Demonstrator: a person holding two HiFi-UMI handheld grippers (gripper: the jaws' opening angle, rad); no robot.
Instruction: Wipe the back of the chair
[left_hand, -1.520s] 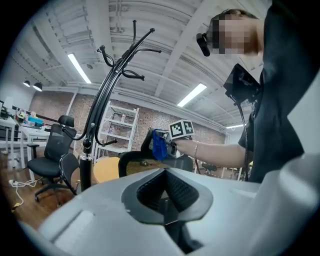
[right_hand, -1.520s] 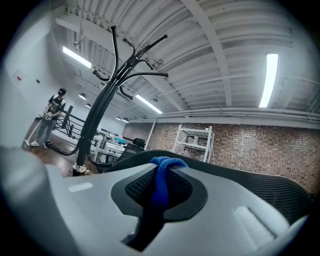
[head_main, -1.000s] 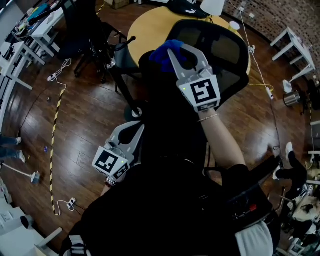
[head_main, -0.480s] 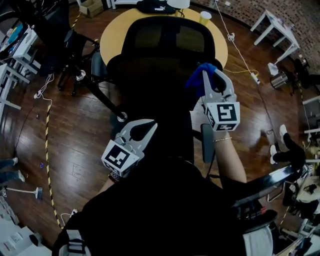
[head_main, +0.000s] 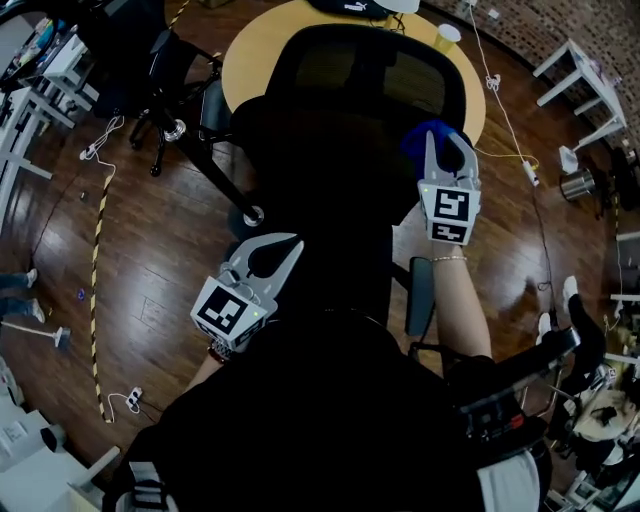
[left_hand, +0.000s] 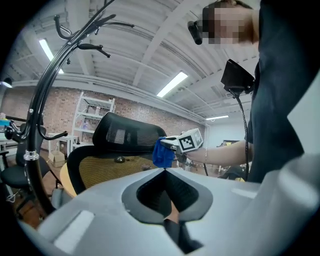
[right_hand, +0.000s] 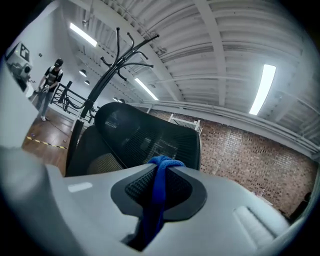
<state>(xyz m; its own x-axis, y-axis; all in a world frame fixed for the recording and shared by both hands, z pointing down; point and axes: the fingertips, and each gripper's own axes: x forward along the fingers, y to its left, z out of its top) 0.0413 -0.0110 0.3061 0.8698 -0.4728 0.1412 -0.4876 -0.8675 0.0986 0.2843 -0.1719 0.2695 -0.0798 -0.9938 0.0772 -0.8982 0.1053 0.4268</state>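
A black mesh office chair back (head_main: 350, 80) stands before me, its headrest towards the round table. My right gripper (head_main: 447, 148) is shut on a blue cloth (head_main: 430, 138) and holds it at the right edge of the backrest. In the right gripper view the blue cloth (right_hand: 159, 185) hangs between the closed jaws, with the chair back (right_hand: 145, 135) just beyond. My left gripper (head_main: 290, 243) stays low at the chair's left side, shut on nothing. From the left gripper view I see the chair (left_hand: 125, 135) and the cloth (left_hand: 162, 151) against it.
A round wooden table (head_main: 250, 60) stands right behind the chair. Another black chair (head_main: 150, 60) is at the upper left, white desks (head_main: 30, 110) at far left, white tables (head_main: 590, 70) at right. Striped tape (head_main: 95, 250) and cables lie on the floor. A coat rack (right_hand: 107, 70) rises nearby.
My right gripper has carried the blue cloth from the top middle of the backrest across to its right edge. The left gripper has stayed low, barely moving.
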